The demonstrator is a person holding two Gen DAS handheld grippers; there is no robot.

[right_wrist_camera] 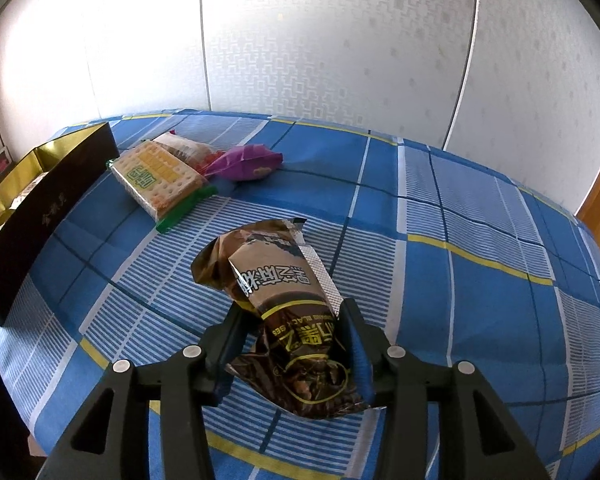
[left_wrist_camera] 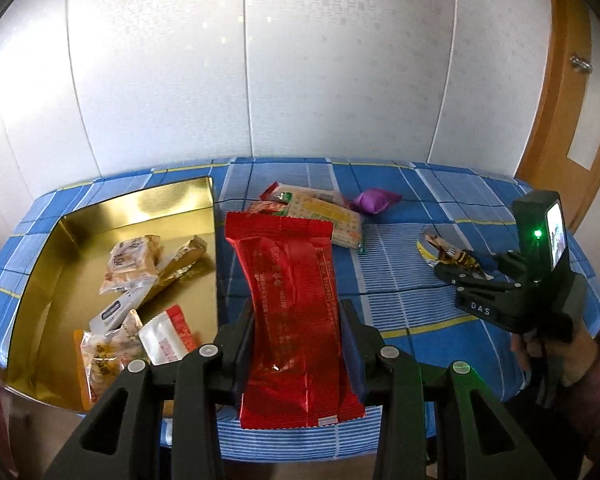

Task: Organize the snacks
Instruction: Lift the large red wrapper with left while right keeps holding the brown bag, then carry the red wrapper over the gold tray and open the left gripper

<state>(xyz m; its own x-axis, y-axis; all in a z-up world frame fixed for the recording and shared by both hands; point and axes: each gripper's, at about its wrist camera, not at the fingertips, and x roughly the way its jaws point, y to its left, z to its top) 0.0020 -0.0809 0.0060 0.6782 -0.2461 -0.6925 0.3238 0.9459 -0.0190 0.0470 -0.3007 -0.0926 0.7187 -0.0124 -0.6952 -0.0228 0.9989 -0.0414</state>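
The left tongs (left_wrist_camera: 298, 340) pinch the red packet (left_wrist_camera: 292, 312) above the desk (left_wrist_camera: 420, 264); the brown packet (right_wrist_camera: 292, 320) lies between the slightly spread right tongs (right_wrist_camera: 294, 344).

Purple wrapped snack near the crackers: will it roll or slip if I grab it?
The purple snack looks puffy and rounded with twisted ends, so it may rock but probably won't roll far. Its glossy wrapper could slide between pads. It looks light, likely easy to nudge along the cloth.
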